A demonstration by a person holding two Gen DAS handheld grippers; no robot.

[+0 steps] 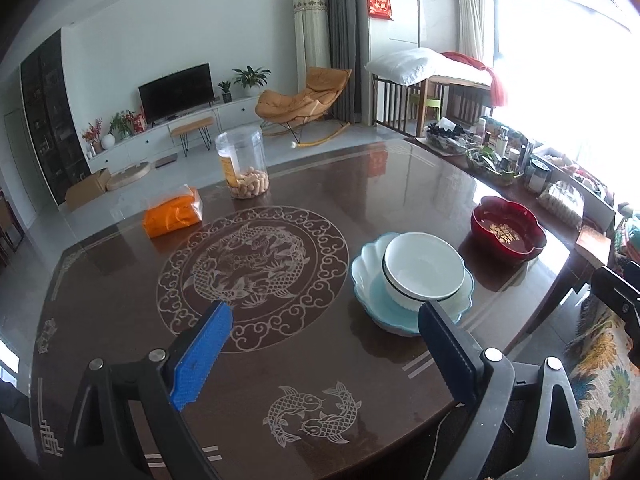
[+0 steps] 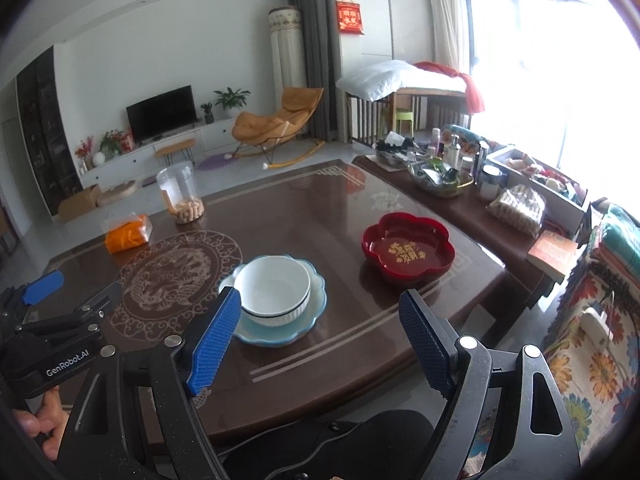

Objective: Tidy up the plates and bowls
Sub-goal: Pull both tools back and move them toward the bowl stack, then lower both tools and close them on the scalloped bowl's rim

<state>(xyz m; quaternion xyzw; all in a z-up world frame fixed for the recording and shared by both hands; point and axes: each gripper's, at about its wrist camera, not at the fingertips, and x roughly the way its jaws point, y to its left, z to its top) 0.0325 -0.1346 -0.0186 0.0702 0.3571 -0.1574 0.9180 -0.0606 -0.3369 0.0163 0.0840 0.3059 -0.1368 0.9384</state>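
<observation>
The dark brown counter [image 2: 340, 216] carries a red flower-shaped dish [image 2: 408, 250] at the right. Left of it, near the front edge, a white bowl [image 2: 274, 290] sits inside a pale blue scalloped plate [image 2: 316, 300]. The left tongs [image 1: 324, 320] and the right tongs [image 2: 320, 312] hover above the counter, both spread wide and gripping nothing.

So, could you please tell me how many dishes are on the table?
3: a white bowl sits in a blue plate, and a red dish stands apart to their right. None seems hidden.
</observation>
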